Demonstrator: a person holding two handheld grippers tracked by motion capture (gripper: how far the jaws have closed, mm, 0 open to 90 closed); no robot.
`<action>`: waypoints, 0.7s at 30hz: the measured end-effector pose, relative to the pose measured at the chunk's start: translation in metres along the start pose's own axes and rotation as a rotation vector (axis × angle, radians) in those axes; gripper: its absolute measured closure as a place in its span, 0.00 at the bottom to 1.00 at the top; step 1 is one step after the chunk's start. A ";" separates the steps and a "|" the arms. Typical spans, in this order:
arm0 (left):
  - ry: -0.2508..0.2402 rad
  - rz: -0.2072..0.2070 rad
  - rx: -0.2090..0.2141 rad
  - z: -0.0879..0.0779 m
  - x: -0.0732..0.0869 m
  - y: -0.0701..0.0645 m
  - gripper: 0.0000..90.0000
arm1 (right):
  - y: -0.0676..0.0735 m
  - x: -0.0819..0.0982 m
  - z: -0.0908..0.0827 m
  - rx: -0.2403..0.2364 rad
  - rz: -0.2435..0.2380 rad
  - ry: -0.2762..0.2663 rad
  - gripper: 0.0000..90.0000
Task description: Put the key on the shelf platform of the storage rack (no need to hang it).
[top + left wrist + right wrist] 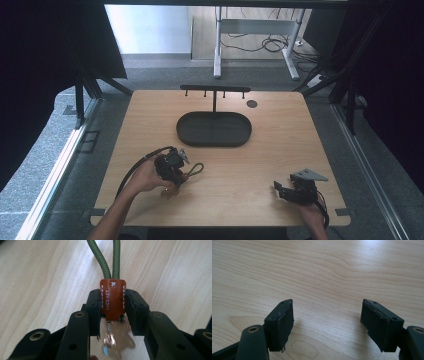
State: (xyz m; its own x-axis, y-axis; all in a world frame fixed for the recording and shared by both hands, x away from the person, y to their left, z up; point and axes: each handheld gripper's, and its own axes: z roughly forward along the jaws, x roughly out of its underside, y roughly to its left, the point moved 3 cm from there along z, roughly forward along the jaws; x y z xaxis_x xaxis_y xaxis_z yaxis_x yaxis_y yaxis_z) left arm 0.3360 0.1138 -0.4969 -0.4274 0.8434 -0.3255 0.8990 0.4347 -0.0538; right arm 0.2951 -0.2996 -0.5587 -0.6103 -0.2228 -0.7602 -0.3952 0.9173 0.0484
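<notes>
Left gripper view: leather tab of the key fob clamped, pick-up step in hand.

Left hand-held gripper [113, 312] gripped the brown leather tab [112, 298] of a key fob between both pads, its green cord loop [108, 260] running forward over the worktop [37, 285] and blurred keys [112, 341] hanging below the tab. In the high view that gripper [172, 167] sat at the front left, well short of the dark tray [214, 129] with its hook stand [215, 90]. Right hand-held gripper [327, 322] rested with jaws wide and nothing between them. The next move probably called for lifting the fob clear and carrying it toward the stand, keeping the loop free to hang on a hook.
</notes>
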 end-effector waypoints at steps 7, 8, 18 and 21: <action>-0.067 -0.001 -0.011 -0.026 -0.006 0.003 0.74 | -0.001 0.000 0.000 0.000 0.005 0.000 0.30; -0.066 0.000 -0.008 -0.028 -0.006 0.004 0.74 | -0.001 0.000 0.000 0.000 0.006 0.000 0.30; -0.092 -0.008 -0.018 -0.038 -0.012 0.009 0.74 | -0.001 0.000 0.000 0.003 0.005 0.000 0.30; -0.099 -0.010 -0.018 -0.040 -0.014 0.010 0.74 | 0.000 0.000 0.000 0.002 0.003 0.000 0.30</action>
State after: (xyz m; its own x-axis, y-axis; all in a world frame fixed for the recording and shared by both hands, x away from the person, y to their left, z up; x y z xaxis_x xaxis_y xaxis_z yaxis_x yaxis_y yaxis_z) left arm 0.3470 0.1188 -0.4547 -0.4238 0.8039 -0.4173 0.8924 0.4493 -0.0409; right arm 0.2953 -0.2998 -0.5586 -0.6115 -0.2198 -0.7601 -0.3920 0.9186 0.0497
